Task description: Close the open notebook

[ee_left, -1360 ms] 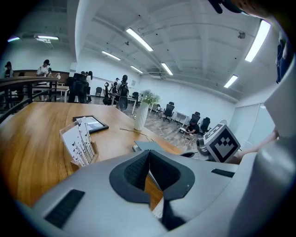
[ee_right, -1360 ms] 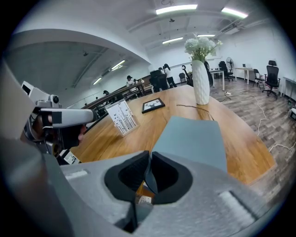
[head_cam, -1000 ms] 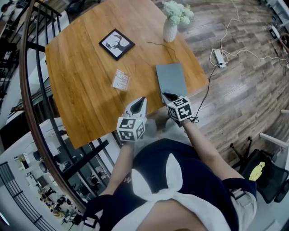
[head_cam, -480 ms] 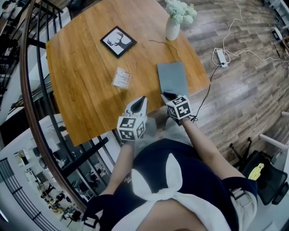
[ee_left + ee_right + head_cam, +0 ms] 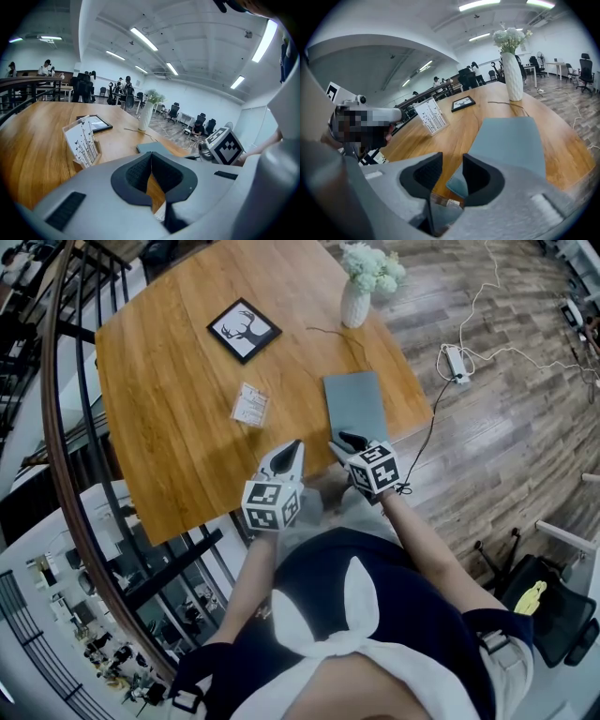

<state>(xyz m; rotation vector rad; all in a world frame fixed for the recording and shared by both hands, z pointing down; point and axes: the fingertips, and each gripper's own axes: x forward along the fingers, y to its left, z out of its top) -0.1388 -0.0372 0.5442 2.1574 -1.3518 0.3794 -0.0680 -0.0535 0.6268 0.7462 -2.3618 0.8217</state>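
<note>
The grey-blue notebook [image 5: 354, 401] lies closed and flat near the table's right front corner. In the right gripper view the notebook [image 5: 511, 140] fills the ground ahead. My right gripper [image 5: 342, 442] sits at its near left corner. Its jaws have just been opening and stand apart. The corner shows in the gap of my right gripper [image 5: 452, 161], and the pads do not press on it. My left gripper [image 5: 295, 452] hovers over the table's front edge, left of the notebook, with its fingertips together and nothing held; in its own view the left gripper [image 5: 151, 155] looks the same.
A card holder [image 5: 250, 406] stands left of the notebook. A framed deer picture [image 5: 243, 330] and a white vase of flowers [image 5: 354, 298] sit further back, with a thin cable [image 5: 337, 334] between them. A power strip [image 5: 455, 359] lies on the floor. A railing [image 5: 84, 427] runs along the table's left side.
The right gripper's jaws have spread apart at the notebook's near corner. The left gripper has stayed where it was.
</note>
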